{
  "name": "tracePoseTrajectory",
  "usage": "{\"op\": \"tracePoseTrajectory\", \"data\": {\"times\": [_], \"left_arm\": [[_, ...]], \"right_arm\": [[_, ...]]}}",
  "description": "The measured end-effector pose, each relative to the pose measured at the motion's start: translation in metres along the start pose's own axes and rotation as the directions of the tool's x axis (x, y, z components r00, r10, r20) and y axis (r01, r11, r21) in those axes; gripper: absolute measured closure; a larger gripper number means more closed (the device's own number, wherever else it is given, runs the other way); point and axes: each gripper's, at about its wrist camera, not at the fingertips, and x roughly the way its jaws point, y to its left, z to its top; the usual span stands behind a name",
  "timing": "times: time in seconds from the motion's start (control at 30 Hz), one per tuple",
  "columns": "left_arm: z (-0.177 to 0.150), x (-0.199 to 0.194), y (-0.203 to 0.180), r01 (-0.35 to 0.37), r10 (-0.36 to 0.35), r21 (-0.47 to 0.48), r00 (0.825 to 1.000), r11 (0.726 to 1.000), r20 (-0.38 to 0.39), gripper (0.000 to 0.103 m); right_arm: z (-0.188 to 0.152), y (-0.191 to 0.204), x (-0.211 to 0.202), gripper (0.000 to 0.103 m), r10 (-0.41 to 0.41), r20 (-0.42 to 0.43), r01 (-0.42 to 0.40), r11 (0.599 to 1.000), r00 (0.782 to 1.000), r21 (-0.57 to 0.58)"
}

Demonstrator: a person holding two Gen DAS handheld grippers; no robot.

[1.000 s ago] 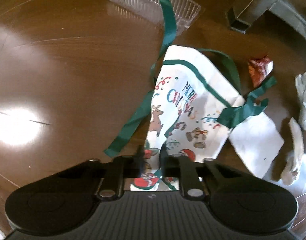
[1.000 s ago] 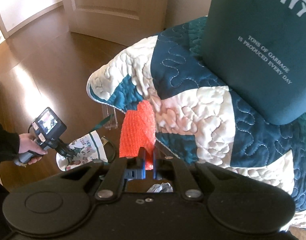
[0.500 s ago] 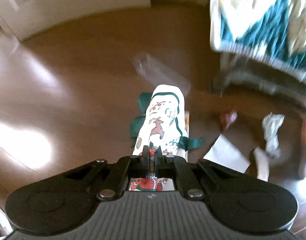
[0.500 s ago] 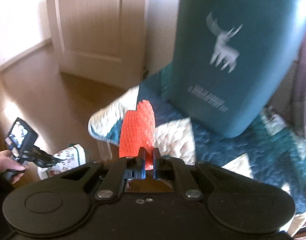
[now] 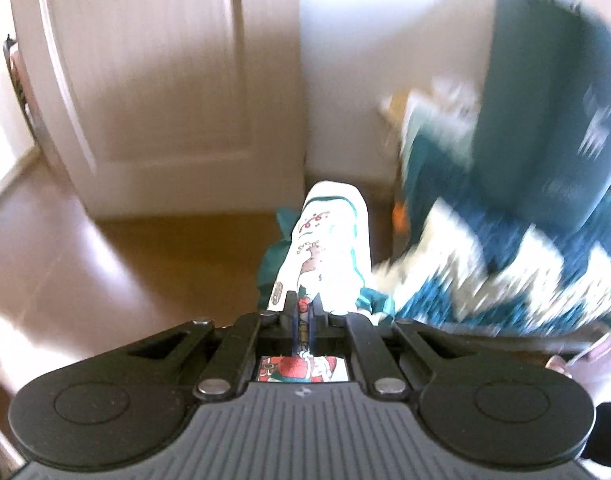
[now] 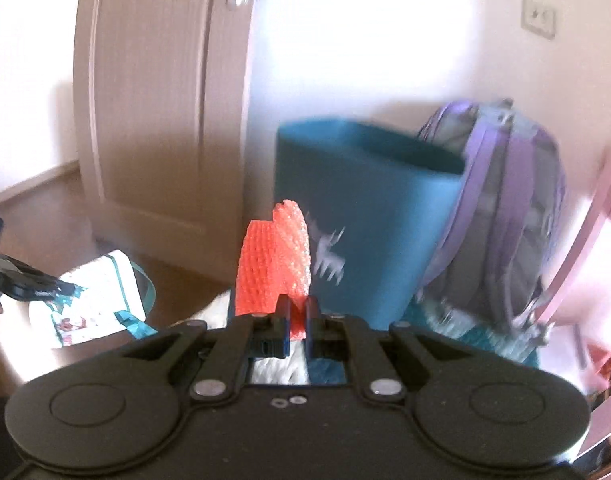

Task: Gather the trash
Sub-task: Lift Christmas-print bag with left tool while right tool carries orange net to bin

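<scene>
Left wrist view, far left: pale panelled door (image 5: pixel 153 80) above a brown wooden floor (image 5: pixel 65 264), sun-glare on the boards. Centre: left gripper (image 5: pixel 302 312), fingers pressed together on the lower end of a white cloth Christmas bag with green trim and ribbon (image 5: pixel 329 252). The bag stands up and forward from the fingertips, clear of the floor, its printed reindeer side facing the camera; a strip of its print also shows behind the fingers, in the gap of the gripper body. Right of the bag: a teal-and-white quilted blanket (image 5: pixel 505 280), heavily blurred, with a dark teal plastic trash bin bearing a white deer print (image 5: pixel 557 112) above it.

Right wrist view, far left: the same bag (image 6: pixel 93 300) hanging from the other gripper's black fingers (image 6: pixel 37 282), low over the floor. Next, the door (image 6: pixel 161 112) with a metal handle. Centre: right gripper (image 6: pixel 296 320), fingers clamped on the bottom edge of an orange foam net sleeve (image 6: pixel 273 264), which rises upright straight ahead of the fingertips. Directly behind the sleeve stands the bin (image 6: pixel 369 216), rim open and higher than the sleeve's top. Right of the bin, touching it: a purple and grey backpack (image 6: pixel 501 208). Far right edge: a pink frame, too blurred to identify.
</scene>
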Motion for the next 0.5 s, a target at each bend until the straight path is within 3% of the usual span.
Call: {"op": "tracePoseTrajectory", "data": {"times": [0.23, 0.4, 0.5], "left_arm": [[0.082, -0.08, -0.034, 0.055, -0.06, 0.034, 0.981, 0.998, 0.182, 0.099], [0.144, -0.124, -0.064, 0.088, -0.109, 0.085, 0.951, 0.993, 0.289, 0.099], [0.184, -0.148, -0.083, 0.116, -0.144, 0.1, 0.923, 0.988, 0.358, 0.099]], "right_arm": [[0.044, -0.022, -0.03, 0.098, -0.05, 0.124, 0.052, 0.998, 0.991, -0.019], [0.074, -0.038, -0.034, 0.098, -0.096, 0.179, 0.103, 0.994, 0.979, -0.031], [0.091, -0.049, -0.03, 0.098, -0.129, 0.207, 0.137, 0.99, 0.97, -0.024]]}}
